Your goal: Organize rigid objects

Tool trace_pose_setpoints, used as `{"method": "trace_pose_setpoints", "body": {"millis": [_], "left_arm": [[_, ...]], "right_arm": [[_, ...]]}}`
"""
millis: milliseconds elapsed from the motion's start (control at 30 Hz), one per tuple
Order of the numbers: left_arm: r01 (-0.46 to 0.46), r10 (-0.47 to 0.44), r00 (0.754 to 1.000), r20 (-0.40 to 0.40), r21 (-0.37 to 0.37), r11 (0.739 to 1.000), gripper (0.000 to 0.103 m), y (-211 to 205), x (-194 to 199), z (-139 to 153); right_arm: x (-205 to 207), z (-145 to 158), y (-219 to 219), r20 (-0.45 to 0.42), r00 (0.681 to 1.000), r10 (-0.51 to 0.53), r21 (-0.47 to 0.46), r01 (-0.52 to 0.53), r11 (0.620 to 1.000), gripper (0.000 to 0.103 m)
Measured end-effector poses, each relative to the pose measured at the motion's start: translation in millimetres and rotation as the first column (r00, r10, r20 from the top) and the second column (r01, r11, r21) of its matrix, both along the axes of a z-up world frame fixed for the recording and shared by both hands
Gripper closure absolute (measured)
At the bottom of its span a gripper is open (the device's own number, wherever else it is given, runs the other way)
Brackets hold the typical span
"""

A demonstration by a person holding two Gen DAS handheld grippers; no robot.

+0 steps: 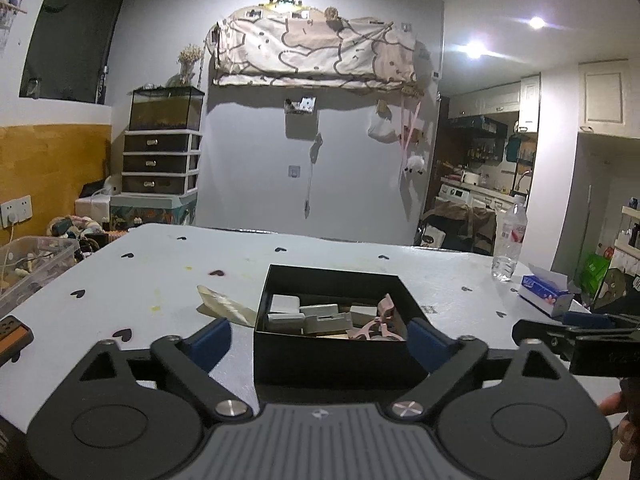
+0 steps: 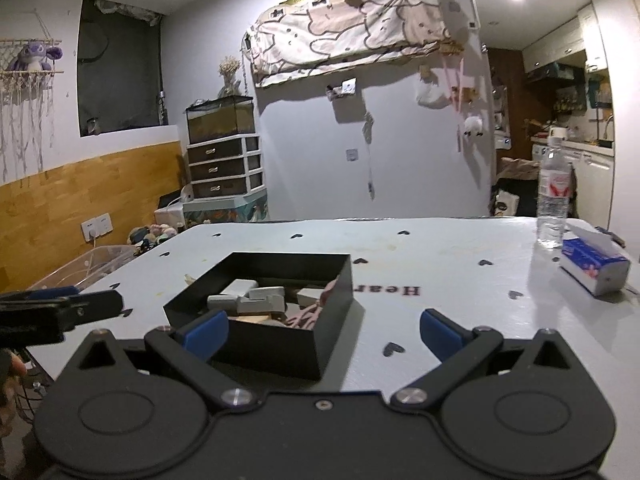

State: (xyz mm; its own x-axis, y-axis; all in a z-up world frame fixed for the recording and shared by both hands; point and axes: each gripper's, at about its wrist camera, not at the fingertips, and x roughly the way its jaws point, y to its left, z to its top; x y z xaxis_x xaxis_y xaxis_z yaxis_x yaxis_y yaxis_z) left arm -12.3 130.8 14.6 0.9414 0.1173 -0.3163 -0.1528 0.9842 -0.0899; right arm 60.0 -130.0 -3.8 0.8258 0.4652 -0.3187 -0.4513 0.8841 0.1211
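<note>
1. Far left, on my left wrist view, an orange-and-black object (image 1: 14,336) lies at the table's (image 1: 160,272) edge, cut off by the frame; I cannot say what it is, and it may be one piece I have yet to put away.

2. Just left of the box, a pale, flat wrapper-like piece (image 1: 224,306) rests on the tabletop, touching or nearly touching the box wall. It is still outside.

3. Centre: the black open box (image 1: 334,354) already holds the sorted goods: several grey-white rectangular blocks (image 1: 320,316) and a pink, strappy item (image 1: 378,326) at its right side. Most of the job looks done to me.

4. My left gripper (image 1: 320,340) stands spread wide, its blue pads either side of the box's near wall, gripping nothing.

5. My right gripper (image 2: 324,330) is likewise spread and empty; its left pad overlaps the box's (image 2: 280,344) near corner in the view, its right pad hangs over bare table (image 2: 440,264).

6. Far right, a water bottle (image 2: 554,196) and a tissue pack (image 2: 592,266) stand well apart from the box; I judge them bystanders rather than task pieces.
</note>
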Motion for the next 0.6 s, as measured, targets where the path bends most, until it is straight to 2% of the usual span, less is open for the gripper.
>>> {"method": "trace_pose_setpoints", "body": {"millis": [233, 367, 600], "left_arm": [[-0.002, 0.001, 1.0, 0.03, 0.022, 1.0, 0.0, -8, -23, -1], [-0.013, 0.013, 1.0, 0.018, 0.033, 0.999, 0.0, -9, -24, 0], [-0.044, 0.041, 0.998, 0.053, 0.047, 0.998, 0.0, -9, -36, 1]], "right_arm": [[-20, 0, -15, 0.016, 0.999, -0.034, 0.017, 0.033, 0.999, 0.0], [-26, 2, -17, 0.034, 0.998, -0.047, -0.004, 0.048, 0.999, 0.0], [-41, 5, -16, 0.065, 0.997, -0.041, -0.037, 0.044, 0.998, 0.0]]}}
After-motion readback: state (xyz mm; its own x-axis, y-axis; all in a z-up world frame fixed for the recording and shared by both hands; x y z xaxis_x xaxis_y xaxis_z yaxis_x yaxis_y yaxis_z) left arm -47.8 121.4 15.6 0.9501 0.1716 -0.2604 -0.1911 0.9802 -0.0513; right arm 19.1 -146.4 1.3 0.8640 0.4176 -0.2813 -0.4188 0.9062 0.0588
